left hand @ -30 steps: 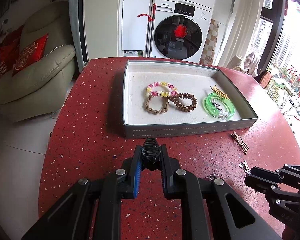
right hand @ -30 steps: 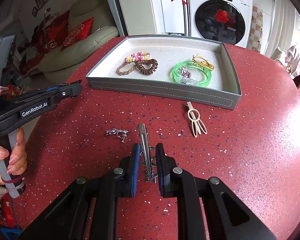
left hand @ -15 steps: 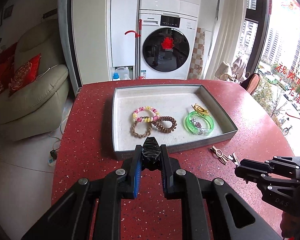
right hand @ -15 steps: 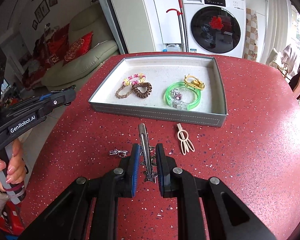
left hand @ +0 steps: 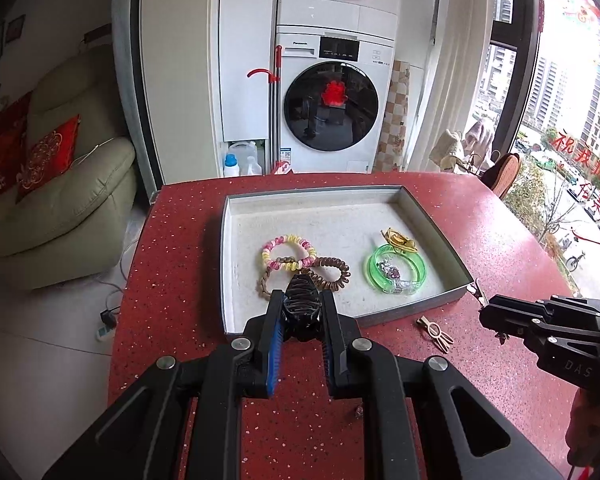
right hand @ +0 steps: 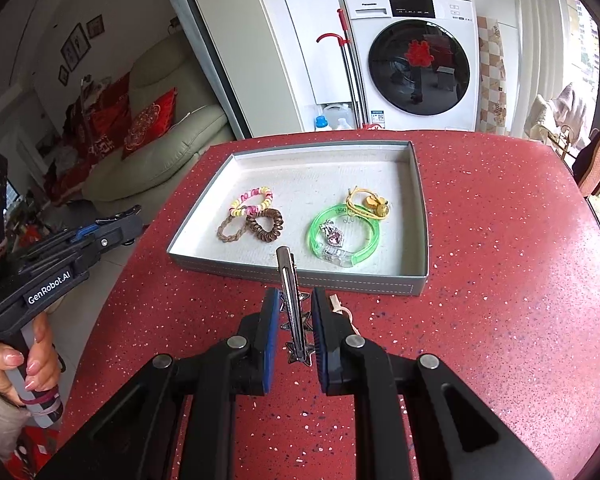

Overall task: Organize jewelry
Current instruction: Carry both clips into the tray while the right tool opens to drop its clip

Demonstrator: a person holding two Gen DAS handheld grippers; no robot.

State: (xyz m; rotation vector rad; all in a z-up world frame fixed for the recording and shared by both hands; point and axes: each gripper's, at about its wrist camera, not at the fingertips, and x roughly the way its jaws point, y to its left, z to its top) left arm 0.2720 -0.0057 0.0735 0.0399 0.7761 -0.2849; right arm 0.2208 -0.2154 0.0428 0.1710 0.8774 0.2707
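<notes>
Left wrist view: your left gripper (left hand: pixel 300 312) pinches a black claw clip (left hand: pixel 302 300) over the gray tray's (left hand: pixel 440 303) near edge. Right wrist view: your right gripper (right hand: pixel 296 312) pinches a silver star hair clip (right hand: pixel 294 312) just short of the tray's near wall, above the red table (right hand: pixel 500 280).

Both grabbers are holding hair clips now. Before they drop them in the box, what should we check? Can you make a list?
1. Left gripper pinches the black claw clip firmly: ok.
2. Right gripper pinches the silver star clip: ok.
3. Gray tray has bare floor for both clips: ok, its far half is bare.
4. Clips are over the tray: cannot tell; both sit near its front wall.
5. Green bracelet and hair ties are out of the drop spots: cannot tell yet.
6. Beige clip is put away: not ok, it lies on the red table.
</notes>
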